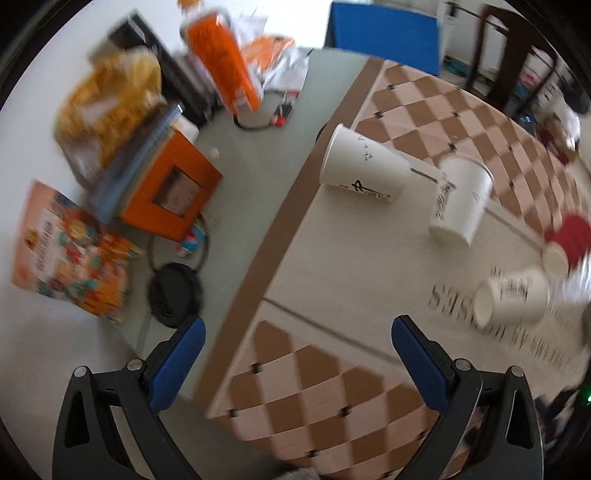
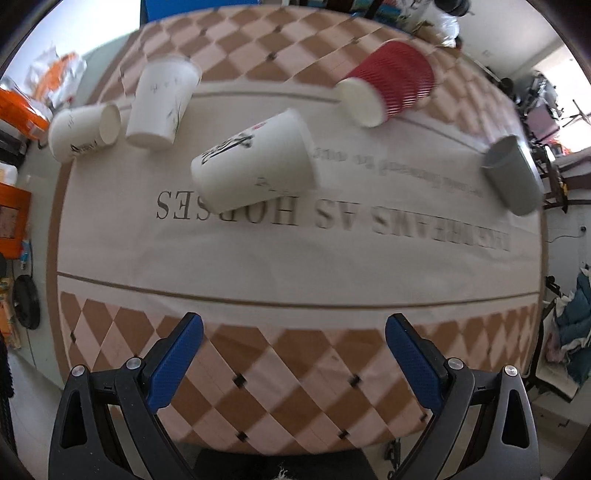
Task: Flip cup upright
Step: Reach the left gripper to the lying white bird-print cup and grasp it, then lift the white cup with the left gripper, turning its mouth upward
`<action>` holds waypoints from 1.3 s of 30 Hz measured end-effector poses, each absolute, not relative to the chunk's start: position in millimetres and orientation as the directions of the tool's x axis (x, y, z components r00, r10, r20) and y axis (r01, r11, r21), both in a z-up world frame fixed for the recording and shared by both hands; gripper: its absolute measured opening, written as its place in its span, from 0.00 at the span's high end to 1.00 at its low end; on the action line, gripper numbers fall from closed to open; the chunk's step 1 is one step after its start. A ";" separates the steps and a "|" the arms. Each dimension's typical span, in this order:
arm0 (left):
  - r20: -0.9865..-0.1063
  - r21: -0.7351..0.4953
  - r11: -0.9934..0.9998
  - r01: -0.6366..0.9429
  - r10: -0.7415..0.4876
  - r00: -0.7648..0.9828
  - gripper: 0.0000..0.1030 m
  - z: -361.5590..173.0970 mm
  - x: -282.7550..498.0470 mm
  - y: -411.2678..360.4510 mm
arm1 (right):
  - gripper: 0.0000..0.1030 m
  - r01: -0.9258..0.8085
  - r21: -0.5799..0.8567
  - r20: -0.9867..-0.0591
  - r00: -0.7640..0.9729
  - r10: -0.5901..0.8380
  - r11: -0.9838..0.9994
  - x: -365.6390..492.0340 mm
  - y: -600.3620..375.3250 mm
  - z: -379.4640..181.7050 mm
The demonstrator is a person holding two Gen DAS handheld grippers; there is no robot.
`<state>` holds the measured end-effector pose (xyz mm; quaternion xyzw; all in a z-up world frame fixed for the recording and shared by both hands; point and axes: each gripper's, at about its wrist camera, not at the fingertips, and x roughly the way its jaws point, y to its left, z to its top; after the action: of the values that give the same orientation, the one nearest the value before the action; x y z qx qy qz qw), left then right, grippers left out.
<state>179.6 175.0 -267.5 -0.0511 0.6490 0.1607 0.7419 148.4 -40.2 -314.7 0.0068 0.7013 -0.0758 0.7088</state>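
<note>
Several paper cups lie on the checkered tablecloth (image 2: 295,258). In the right wrist view a white cup with black writing (image 2: 255,162) lies on its side in the middle. A red ribbed cup (image 2: 388,85) and a grey cup (image 2: 513,181) lie on their sides to the right. A white cup (image 2: 162,103) stands at the left, beside another on its side (image 2: 83,131). My right gripper (image 2: 293,354) is open and empty, above the near edge. My left gripper (image 1: 297,354) is open and empty; two white cups (image 1: 364,166) (image 1: 461,199) lie ahead of it.
Left of the table, boxes, an orange frame (image 1: 171,188), a colourful book (image 1: 70,254), a black round object (image 1: 175,299) and snack bags (image 1: 110,96) lie on the floor. A blue panel (image 1: 384,33) and a dark chair (image 1: 517,48) stand beyond the table.
</note>
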 end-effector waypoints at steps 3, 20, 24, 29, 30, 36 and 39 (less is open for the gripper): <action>-0.997 0.008 0.912 -0.411 0.036 0.062 0.04 -287.4 206.3 186.7 | 0.03 0.100 -0.113 -0.993 -0.030 -0.111 0.989 165.3 -30.0 -333.4; -0.965 -0.237 0.611 -0.755 -0.237 0.112 0.22 -343.8 296.8 212.0 | 0.03 0.286 -0.142 -0.989 -0.088 -0.121 0.948 190.8 -67.8 -358.8; -0.967 -0.231 0.579 -0.782 -0.224 0.119 0.25 -347.6 301.3 219.1 | 0.03 0.297 -0.143 -0.988 -0.095 -0.119 0.944 197.0 -77.9 -363.4; -0.973 -0.216 0.585 -0.782 -0.197 0.121 0.35 -348.3 300.2 220.0 | 0.03 0.310 -0.139 -0.989 -0.096 -0.114 0.941 202.4 -85.9 -361.8; -0.977 -0.202 0.606 -0.769 -0.175 0.119 0.36 -344.9 300.2 218.2 | 0.03 0.312 -0.137 -0.989 -0.096 -0.112 0.940 202.8 -87.4 -360.6; -0.992 -0.101 0.781 -0.617 -0.028 0.127 0.36 -324.5 294.7 204.3 | 0.03 0.312 -0.137 -0.989 -0.092 -0.114 0.940 203.5 -95.6 -352.9; -0.989 -0.029 0.866 -0.499 0.047 0.140 0.36 -311.1 279.9 189.1 | 0.03 0.314 -0.134 -0.990 -0.092 -0.110 0.940 192.4 -103.9 -351.5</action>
<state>279.9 189.1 -311.1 -0.1795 0.6287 0.1863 0.7334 192.4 -103.9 -351.5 0.0705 0.7219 -0.1583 0.6699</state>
